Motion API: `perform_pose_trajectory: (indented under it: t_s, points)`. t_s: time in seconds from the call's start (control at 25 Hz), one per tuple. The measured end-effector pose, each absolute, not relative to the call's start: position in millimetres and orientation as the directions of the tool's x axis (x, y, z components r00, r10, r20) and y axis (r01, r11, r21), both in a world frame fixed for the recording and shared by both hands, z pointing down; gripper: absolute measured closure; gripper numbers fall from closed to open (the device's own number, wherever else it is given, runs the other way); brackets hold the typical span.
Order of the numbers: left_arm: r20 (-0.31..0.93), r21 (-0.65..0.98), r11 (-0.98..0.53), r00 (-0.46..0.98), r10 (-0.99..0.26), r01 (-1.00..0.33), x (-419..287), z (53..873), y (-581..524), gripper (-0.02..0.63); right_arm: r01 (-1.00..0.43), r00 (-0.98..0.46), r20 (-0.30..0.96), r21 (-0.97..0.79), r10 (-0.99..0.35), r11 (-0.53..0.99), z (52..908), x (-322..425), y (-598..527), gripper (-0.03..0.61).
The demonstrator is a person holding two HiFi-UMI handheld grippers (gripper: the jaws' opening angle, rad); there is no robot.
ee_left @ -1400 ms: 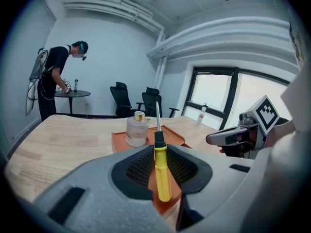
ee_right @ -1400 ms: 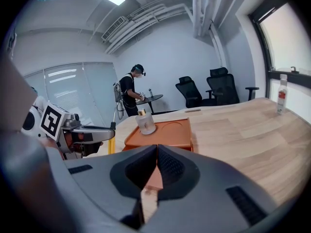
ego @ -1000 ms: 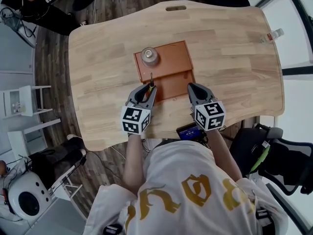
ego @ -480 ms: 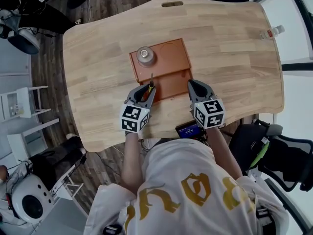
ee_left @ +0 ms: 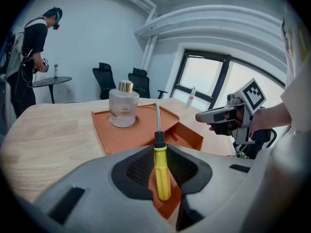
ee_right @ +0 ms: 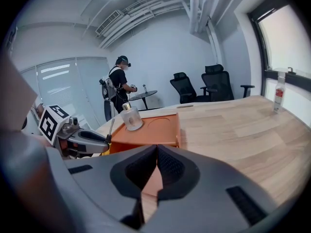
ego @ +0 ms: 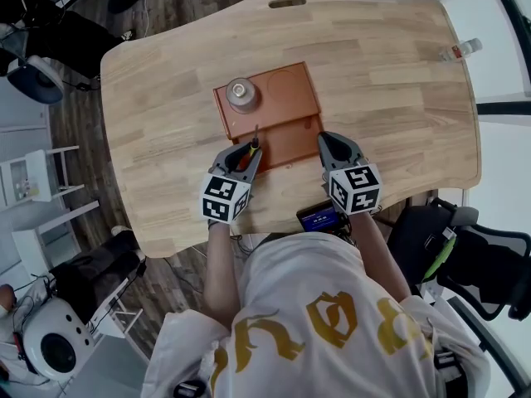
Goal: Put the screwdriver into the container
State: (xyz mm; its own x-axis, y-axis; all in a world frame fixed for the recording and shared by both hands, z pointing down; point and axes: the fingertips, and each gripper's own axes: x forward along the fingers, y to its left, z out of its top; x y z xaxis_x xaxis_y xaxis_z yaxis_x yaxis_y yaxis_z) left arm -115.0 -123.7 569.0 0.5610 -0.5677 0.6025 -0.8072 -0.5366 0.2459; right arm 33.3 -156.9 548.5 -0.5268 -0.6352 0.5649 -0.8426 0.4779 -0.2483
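A screwdriver (ee_left: 161, 169) with a yellow handle and a thin metal shaft sits clamped between the jaws of my left gripper (ego: 246, 157), its shaft (ego: 255, 133) pointing forward over the orange container (ego: 286, 110). The tip hangs above the container's lower front compartment (ee_left: 187, 136). My right gripper (ego: 332, 148) hovers at the container's front right corner, shut with nothing between its pads. From the right gripper view the left gripper (ee_right: 87, 140) and the screwdriver shaft (ee_right: 111, 127) show at the left.
A glass bottle with a gold cap (ego: 241, 94) stands in the container's back left part. A small clear bottle (ego: 459, 52) lies near the table's far right edge (ego: 474, 114). A person (ee_right: 118, 89) stands at a small round table in the background.
My left gripper has sunk a little towards the container's front edge with the screwdriver still in it. The right gripper has hardly moved.
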Motion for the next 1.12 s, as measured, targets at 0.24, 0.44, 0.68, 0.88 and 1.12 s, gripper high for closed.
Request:
perform_pose_trajectory:
  t_s: [0.24, 0.44, 0.68, 0.88, 1.12]
  points:
    - [0.634, 0.231, -0.554, 0.556, -0.538, -0.8, -112.5, 576.3, -121.7, 0.531, -0.847, -0.519, 0.569, -0.243, -0.637, 0.473, 551.6, 40.0, -159.9, 0.568]
    - [0.666, 0.208, -0.582, 0.549, -0.504, -0.786, -108.6, 584.4, -117.5, 0.531, -0.848, -0.519, 0.574, -0.251, -0.634, 0.467, 554.5, 41.2, -160.8, 0.568]
    - [0.68, 0.222, -0.583, 0.552, -0.482, -0.782, -107.0, 590.2, -114.6, 0.531, -0.841, -0.531, 0.569, -0.264, -0.628, 0.472, 554.1, 37.2, -162.8, 0.568]
    - [0.708, 0.216, -0.615, 0.555, -0.436, -0.758, -104.1, 594.8, -113.2, 0.531, -0.843, -0.527, 0.574, -0.261, -0.627, 0.471, 556.5, 38.0, -164.7, 0.568]
    - [0.783, 0.141, -0.696, 0.509, -0.357, -0.704, -100.5, 604.5, -109.7, 0.531, -0.841, -0.528, 0.581, -0.257, -0.62, 0.475, 558.9, 34.7, -166.7, 0.568]
